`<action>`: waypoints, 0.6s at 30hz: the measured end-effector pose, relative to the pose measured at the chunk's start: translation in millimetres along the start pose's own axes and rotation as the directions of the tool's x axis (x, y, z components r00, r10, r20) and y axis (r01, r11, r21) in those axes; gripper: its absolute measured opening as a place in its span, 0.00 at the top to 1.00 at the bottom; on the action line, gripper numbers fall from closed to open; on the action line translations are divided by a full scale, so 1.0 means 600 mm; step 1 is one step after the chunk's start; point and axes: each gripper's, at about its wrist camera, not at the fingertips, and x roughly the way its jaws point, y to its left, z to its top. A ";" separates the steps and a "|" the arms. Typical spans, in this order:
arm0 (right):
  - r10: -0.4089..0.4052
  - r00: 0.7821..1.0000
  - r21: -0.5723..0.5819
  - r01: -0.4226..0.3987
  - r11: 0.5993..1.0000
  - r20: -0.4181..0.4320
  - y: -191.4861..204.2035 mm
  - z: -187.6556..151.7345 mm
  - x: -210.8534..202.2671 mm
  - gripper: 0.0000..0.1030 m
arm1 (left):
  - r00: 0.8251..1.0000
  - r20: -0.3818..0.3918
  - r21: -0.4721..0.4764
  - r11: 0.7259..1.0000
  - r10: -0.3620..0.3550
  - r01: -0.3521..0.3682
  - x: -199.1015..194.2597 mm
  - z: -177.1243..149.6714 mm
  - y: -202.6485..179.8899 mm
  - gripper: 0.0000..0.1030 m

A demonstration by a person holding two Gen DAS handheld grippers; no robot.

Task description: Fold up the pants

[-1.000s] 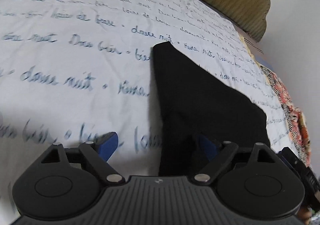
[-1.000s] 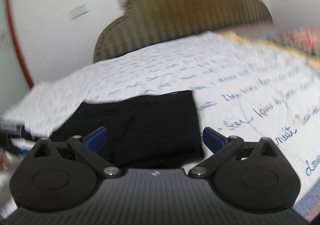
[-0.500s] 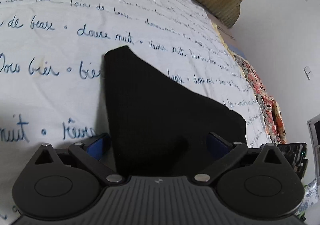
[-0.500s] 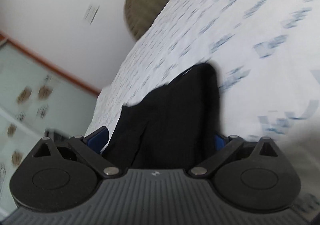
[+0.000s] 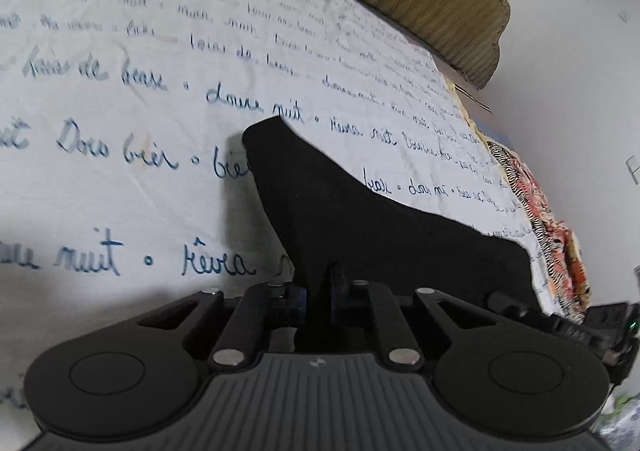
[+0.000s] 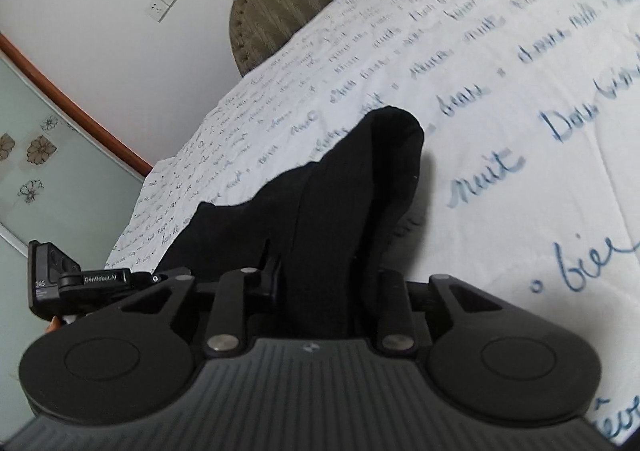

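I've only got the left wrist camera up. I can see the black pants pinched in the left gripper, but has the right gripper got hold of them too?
Observer: Yes. The right gripper is shut on a thick bunch of the pants; its jaws have just been closing on it.
Operator: How does the fabric sit ahead of it?
Observer: It stands up from the jaws in a rounded hump above the sheet.
Operator: What's beyond the bed on that side?
Observer: A white wall with a double socket, and next to it a frosted panel with flower prints.

Black pants (image 5: pixel 360 223), bunched on bedsheet (image 5: pixel 120 187)
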 end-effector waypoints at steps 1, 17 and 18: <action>0.006 1.000 -0.009 -0.006 1.000 0.003 0.012 0.003 0.000 0.74 | 1.000 0.013 0.003 1.000 0.007 -0.007 -0.011 0.000 0.000 0.92; -0.140 0.985 -0.178 0.120 0.977 -0.100 0.150 0.005 0.184 0.50 | 0.925 0.087 -0.035 0.930 0.369 -0.367 -0.112 0.068 0.151 0.85; -0.154 0.984 -0.209 0.133 0.969 -0.085 0.154 0.000 0.176 0.50 | 0.915 0.110 -0.035 0.922 0.388 -0.387 -0.121 0.062 0.158 0.85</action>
